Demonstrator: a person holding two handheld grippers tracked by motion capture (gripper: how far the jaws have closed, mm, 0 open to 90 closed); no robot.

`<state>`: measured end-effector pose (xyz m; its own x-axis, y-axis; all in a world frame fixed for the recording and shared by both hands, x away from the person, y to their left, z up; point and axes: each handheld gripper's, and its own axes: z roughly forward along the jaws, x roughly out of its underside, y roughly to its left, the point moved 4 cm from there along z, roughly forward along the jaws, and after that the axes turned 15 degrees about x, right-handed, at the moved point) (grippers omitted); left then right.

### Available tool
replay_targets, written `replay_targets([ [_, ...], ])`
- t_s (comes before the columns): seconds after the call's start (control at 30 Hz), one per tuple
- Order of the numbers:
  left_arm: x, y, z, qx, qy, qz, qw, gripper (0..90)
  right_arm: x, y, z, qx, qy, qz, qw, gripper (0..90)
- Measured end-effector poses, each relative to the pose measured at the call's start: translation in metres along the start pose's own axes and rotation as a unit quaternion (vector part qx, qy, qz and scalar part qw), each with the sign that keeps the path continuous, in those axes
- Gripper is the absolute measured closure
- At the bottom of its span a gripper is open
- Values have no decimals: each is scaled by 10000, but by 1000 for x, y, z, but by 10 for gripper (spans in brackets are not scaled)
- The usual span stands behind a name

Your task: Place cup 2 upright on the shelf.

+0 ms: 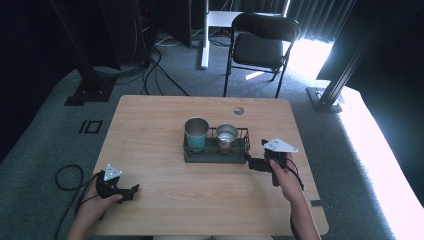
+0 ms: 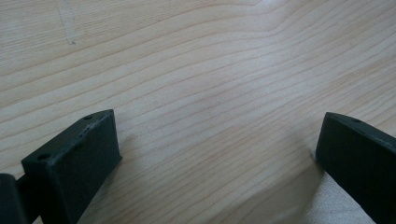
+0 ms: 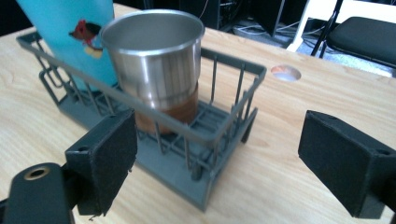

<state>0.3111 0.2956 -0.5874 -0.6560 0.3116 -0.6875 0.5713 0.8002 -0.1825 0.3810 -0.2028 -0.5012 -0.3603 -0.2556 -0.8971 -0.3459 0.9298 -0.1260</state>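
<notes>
A dark grey wire basket (image 1: 216, 156) stands at the middle of the wooden table (image 1: 150, 130). In it a tall teal cup (image 1: 196, 134) stands upright at the left and a shorter steel cup (image 1: 226, 136) at the right. My right gripper (image 1: 251, 163) is open just right of the basket's end, jaws pointing at it. In the right gripper view the basket's corner (image 3: 233, 116) lies between the wide-apart jaws of that gripper (image 3: 219, 135), with the steel cup (image 3: 159, 60) and teal cup (image 3: 70, 28) behind. My left gripper (image 1: 132, 191) rests open at the near left, and in its own view the gripper (image 2: 218, 128) spans bare wood.
A round cable hole (image 1: 238, 110) sits in the tabletop behind the basket. A black folding chair (image 1: 262, 42) stands beyond the far edge, with a white desk leg (image 1: 204, 35) beside it. A black cable (image 1: 67, 177) loops on the carpet at the left.
</notes>
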Motion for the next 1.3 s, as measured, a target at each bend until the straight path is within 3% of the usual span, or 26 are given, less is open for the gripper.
replay_targets([
  [0.6,0,0,0,-1,9,6,10000,4,52,-19,-11,120,568,-3,9983,115],
  [0.93,0,0,0,-4,3,7,10000,4,81,-30,-18,289,913,-28,9954,118],
  [1.13,0,0,0,-4,3,7,10000,4,93,-36,-24,400,1029,104,9938,118],
  [1.3,0,0,0,-5,4,8,10000,4,101,-40,-30,483,1138,49,9923,118],
])
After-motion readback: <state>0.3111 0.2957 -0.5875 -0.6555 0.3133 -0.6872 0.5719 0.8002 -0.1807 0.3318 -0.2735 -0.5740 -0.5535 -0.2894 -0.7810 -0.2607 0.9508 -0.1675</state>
